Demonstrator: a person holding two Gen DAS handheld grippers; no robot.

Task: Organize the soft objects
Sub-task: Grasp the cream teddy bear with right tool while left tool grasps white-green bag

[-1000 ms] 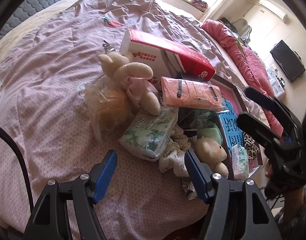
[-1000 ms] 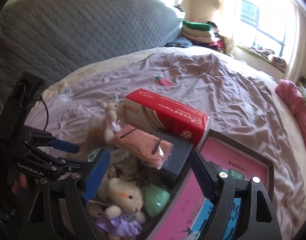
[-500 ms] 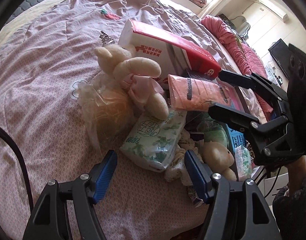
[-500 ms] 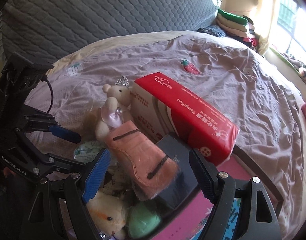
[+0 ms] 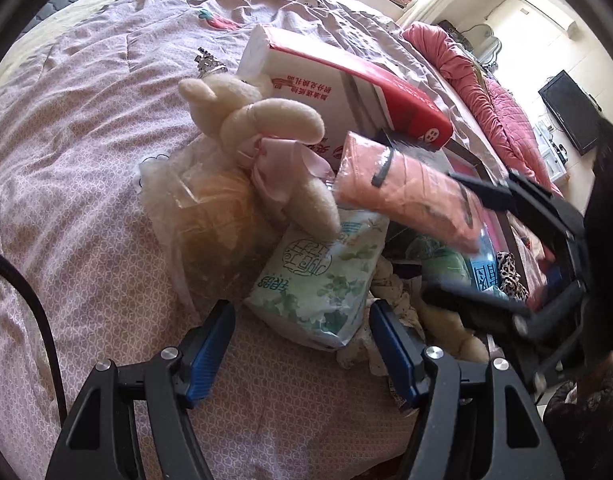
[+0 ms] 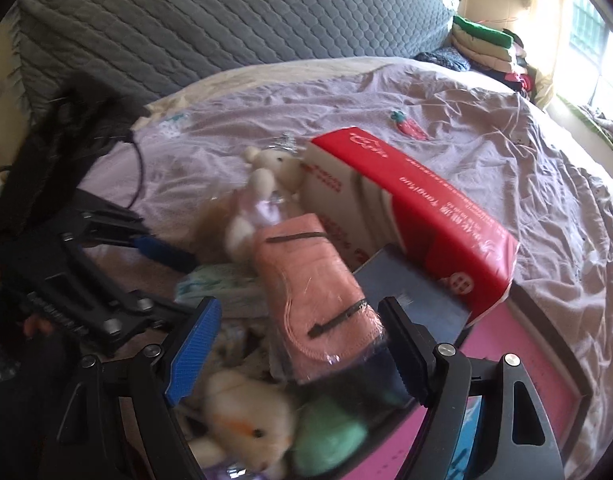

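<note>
Bed (image 5: 86,140) heap: pink cloth pack (image 6: 318,292) atop cream bunny (image 5: 262,128), green tissue pack (image 5: 322,280) and red box (image 6: 418,208); left claw (image 5: 302,344) and right claw (image 6: 298,344) both spread, empty.

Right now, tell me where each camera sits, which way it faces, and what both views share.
Left wrist: rides the left gripper, looking steeply down at the bed; green tissue pack just ahead; the right gripper reaches in from the right, a dark sleeve at the lower right.
Right wrist: rides the right gripper, facing the grey headboard; pink packet between its open fingers; the left gripper shows at left.
Shared: red tissue box, cream bunny, pink packet.
</note>
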